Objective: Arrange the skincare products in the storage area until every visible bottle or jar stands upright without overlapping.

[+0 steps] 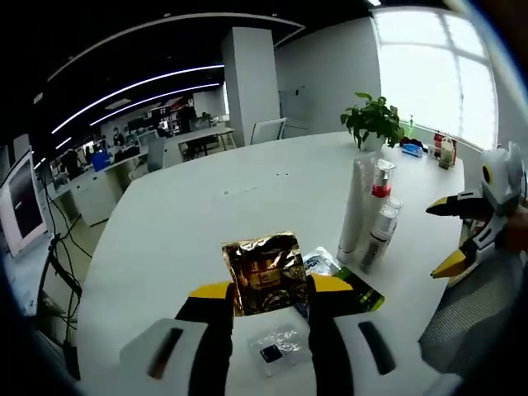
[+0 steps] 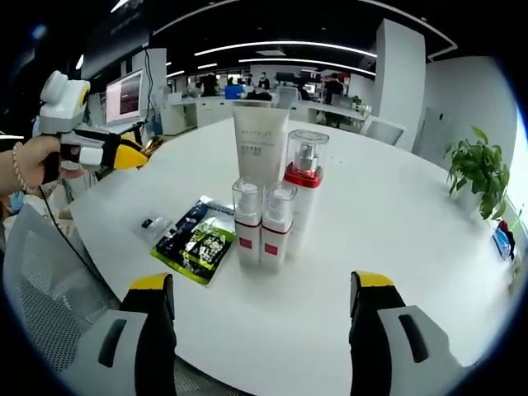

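Observation:
On the white round table (image 2: 396,214) a white tube (image 2: 260,144), a clear pump bottle with a red band (image 2: 304,177) and two small red-labelled bottles (image 2: 262,221) stand upright in a tight cluster. In the left gripper view the same cluster (image 1: 371,214) is to the right. My left gripper (image 1: 271,287) is shut on a gold foil sachet (image 1: 264,271), held above the table. It appears at the left as left gripper (image 2: 136,154). My right gripper (image 2: 262,285) is wide open just before the bottles, also seen as right gripper (image 1: 450,235).
Green and black sachets (image 2: 194,239) lie flat left of the bottles, with a small clear packet (image 2: 148,223) beside them. A potted plant (image 2: 478,169) and small items (image 1: 441,148) sit at the far edge. A mesh chair (image 2: 49,297) stands at the table's near rim.

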Demonstrator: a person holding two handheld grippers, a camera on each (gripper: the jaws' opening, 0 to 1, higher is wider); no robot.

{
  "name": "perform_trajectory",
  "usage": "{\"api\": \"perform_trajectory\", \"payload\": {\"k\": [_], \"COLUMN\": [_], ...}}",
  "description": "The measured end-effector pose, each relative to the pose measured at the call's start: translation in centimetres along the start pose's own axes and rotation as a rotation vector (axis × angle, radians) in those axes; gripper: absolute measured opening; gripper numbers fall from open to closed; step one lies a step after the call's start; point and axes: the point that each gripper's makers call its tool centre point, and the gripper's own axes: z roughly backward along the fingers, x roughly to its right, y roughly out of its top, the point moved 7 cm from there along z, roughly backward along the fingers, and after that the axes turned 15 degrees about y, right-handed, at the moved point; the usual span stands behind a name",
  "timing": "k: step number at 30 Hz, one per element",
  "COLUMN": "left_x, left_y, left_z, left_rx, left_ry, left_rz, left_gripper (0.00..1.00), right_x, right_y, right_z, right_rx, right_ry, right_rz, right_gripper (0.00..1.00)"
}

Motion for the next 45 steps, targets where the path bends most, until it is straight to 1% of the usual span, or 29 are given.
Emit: {"api": "perform_trajectory", "payload": {"k": [9, 14, 18, 23, 25, 27, 29, 33, 34, 35, 36, 37, 39, 40, 41, 43, 45], "left_x": [0.3, 0.6, 0.8, 1.7, 1.9, 2.3, 2.3, 2.3, 2.4, 2.4, 2.4, 2.5, 2.5, 2.7, 2.7, 2.8, 2.9], "left_y": [-0.5, -0.7, -1.0, -0.9, -0.9, -0.8, -0.9, -1.1, -1.1, -1.2, -1.2, -1.2, -1.1, -1.0, -0.8, -0.7, -0.5], "left_z": [0.9, 1.1, 0.8, 1.0, 1.0, 1.2, 1.5, 2.1, 2.2, 2.4, 2.6, 2.8, 3.1, 3.3, 3.5, 3.8, 4.0], "left_rx": [-0.008, -0.002, -0.006, -0.004, -0.004, 0.000, 0.004, 0.008, 0.009, 0.011, 0.013, 0.017, 0.021, 0.030, 0.035, 0.041, 0.050], "left_ry": [-0.016, -0.028, -0.038, -0.057, -0.067, -0.074, -0.079, -0.083, -0.085, -0.087, -0.087, -0.087, -0.087, -0.087, -0.086, -0.087, -0.088], "left_rz": [0.020, 0.008, -0.013, -0.036, -0.038, -0.045, -0.053, -0.054, -0.058, -0.060, -0.062, -0.065, -0.064, -0.074, -0.084, -0.090, -0.093], "left_gripper": [0.32, 0.32, 0.32, 0.32, 0.32, 0.32, 0.32, 0.32, 0.32, 0.32, 0.32, 0.32, 0.32, 0.32, 0.32, 0.32, 0.32], "right_x": [0.1, 0.1, 0.1, 0.0, -0.1, -0.3, -0.7, -1.8, -2.0, -2.4, -2.9, -3.2, -4.0, -4.6, -4.8, -5.5, -5.7], "right_y": [0.1, 0.0, 0.0, -0.1, 0.0, 0.1, 0.3, 0.9, 1.0, 1.3, 1.7, 2.1, 3.2, 3.8, 4.4, 5.8, 6.6], "right_z": [0.0, -0.2, -0.2, -0.1, -0.1, -0.2, -0.4, -0.7, -0.8, -1.0, -1.1, -1.1, -1.4, -1.8, -1.8, -2.0, -2.2], "right_rx": [-0.005, -0.013, -0.019, -0.023, -0.014, -0.010, -0.012, -0.006, 0.005, 0.028, 0.048, 0.056, 0.077, 0.094, 0.112, 0.140, 0.163], "right_ry": [-0.014, -0.012, -0.010, -0.006, 0.004, 0.014, 0.028, 0.077, 0.090, 0.120, 0.151, 0.174, 0.219, 0.261, 0.273, 0.323, 0.346], "right_rz": [0.005, 0.007, 0.005, -0.004, -0.012, -0.007, -0.001, 0.027, 0.021, -0.004, -0.027, -0.023, -0.004, -0.002, -0.006, -0.007, -0.001], "right_gripper": [0.86, 0.85, 0.84, 0.81, 0.79, 0.77, 0.75, 0.70, 0.69, 0.67, 0.63, 0.59, 0.53, 0.52, 0.52, 0.51, 0.48]}}
